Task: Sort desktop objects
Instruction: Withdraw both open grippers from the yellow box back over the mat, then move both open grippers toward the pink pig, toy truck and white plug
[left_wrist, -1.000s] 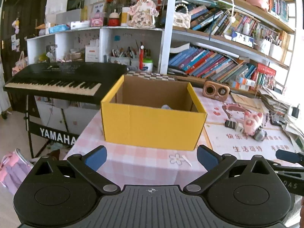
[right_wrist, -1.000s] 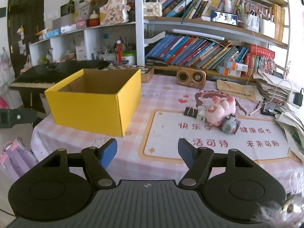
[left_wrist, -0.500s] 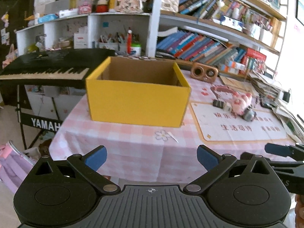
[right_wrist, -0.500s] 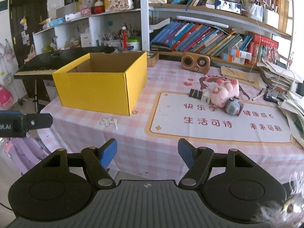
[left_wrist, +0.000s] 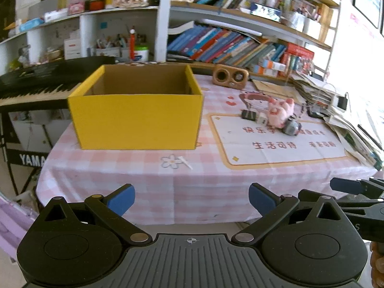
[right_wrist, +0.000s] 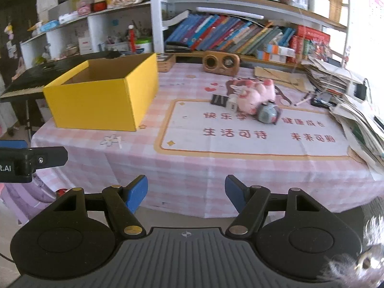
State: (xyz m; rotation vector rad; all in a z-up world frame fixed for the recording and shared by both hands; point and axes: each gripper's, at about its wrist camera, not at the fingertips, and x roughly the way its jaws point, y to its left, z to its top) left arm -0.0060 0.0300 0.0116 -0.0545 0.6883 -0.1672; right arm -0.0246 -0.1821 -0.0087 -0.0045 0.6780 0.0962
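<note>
Both held off the near edge of the surface [right_wrist: 196, 177]: left gripper [left_wrist: 191, 199] spread wide, nothing held; right gripper [right_wrist: 186, 193] likewise. Pink plush pig [right_wrist: 255, 94] lying mid-mat beside binder clip [right_wrist: 219, 100], right of yellow box [right_wrist: 103, 100]. Likely soft, light, squashy; best pinched across the body.

a black yamaha keyboard [left_wrist: 36, 84] stands left of the bench [left_wrist: 134, 182]. behind it, bookshelves [right_wrist: 240, 36] hold leaning books. loose papers [right_wrist: 355, 110] pile at the bench's right edge.
</note>
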